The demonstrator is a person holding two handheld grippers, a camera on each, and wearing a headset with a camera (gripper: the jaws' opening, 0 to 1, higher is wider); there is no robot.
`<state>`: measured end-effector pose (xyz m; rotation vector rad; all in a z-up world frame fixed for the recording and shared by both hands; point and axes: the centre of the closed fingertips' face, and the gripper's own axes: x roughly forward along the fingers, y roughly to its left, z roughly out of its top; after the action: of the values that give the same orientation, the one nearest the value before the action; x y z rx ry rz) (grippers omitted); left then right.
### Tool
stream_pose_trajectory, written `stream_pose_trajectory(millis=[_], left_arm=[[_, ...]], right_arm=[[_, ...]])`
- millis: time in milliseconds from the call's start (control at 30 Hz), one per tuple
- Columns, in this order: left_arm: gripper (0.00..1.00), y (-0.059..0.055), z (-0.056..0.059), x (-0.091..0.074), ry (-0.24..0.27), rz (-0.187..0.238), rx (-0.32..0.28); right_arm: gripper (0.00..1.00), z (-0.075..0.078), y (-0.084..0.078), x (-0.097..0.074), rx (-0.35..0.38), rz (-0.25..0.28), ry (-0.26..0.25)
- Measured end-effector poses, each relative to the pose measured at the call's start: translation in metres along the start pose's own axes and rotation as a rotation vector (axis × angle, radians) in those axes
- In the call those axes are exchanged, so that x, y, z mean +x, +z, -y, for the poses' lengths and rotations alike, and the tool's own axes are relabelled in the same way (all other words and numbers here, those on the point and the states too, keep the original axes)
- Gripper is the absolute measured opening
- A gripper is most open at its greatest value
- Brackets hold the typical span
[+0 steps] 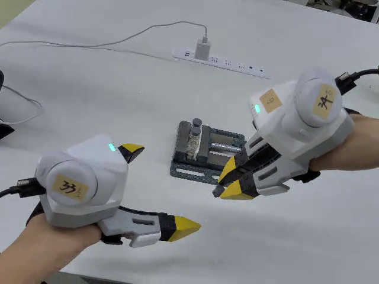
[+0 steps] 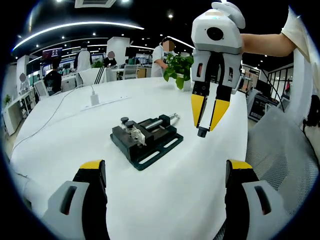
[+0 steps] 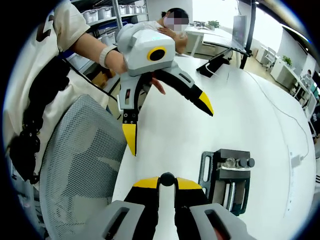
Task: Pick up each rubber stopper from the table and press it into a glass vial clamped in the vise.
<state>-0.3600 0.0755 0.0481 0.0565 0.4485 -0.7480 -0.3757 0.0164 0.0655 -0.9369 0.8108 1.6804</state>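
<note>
The white tabletop (image 1: 106,89) is broad and mostly bare. A power strip (image 1: 222,61) and its cable (image 1: 118,42) lie toward the far side, and beyond them is an open office with desks and people. A mesh chair (image 3: 80,165) stands close against the tabletop's near edge.

The vise (image 1: 204,155) sits mid-table, well away from every edge, with free surface all round it. Its screw runs out toward my right. The glass vials (image 1: 193,141) stand upright in a row between the clamping faces. In the left gripper view two of them already wear dark stoppers (image 2: 124,120).

My right hand-held gripper (image 1: 230,182) hangs in the air just to the right of the vise, tips angled down and toward it. It is closed on a small dark rubber stopper (image 1: 218,191), pinched at the very tips.

My left hand-held gripper (image 1: 159,189) is off to the left of the vise, apart from it. It is spread wide and holds nothing.
</note>
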Motion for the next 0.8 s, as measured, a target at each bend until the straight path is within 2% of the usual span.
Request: stream_pose_trajectory(millis=[133,300,600,800], left_arm=[[0.99,0.0,-0.001,-0.001,0.002,0.001,-0.003],[0.99,0.001,-0.002,-0.003,0.003,0.003,-0.003],[0.99,-0.003,-0.006,-0.007,0.011,-0.004,-0.012],[0.99,-0.006,-0.009,-0.008,0.019,-0.009,-0.023]], right_arm=[[0.06,0.007,-0.001,-0.001,-0.015,-0.028,0.0],[0.06,0.026,-0.001,-0.003,-0.043,-0.062,-0.015],[0.06,0.059,0.002,-0.008,-0.137,-0.143,-0.046],[0.06,0.075,0.008,-0.009,-0.201,-0.178,-0.05]])
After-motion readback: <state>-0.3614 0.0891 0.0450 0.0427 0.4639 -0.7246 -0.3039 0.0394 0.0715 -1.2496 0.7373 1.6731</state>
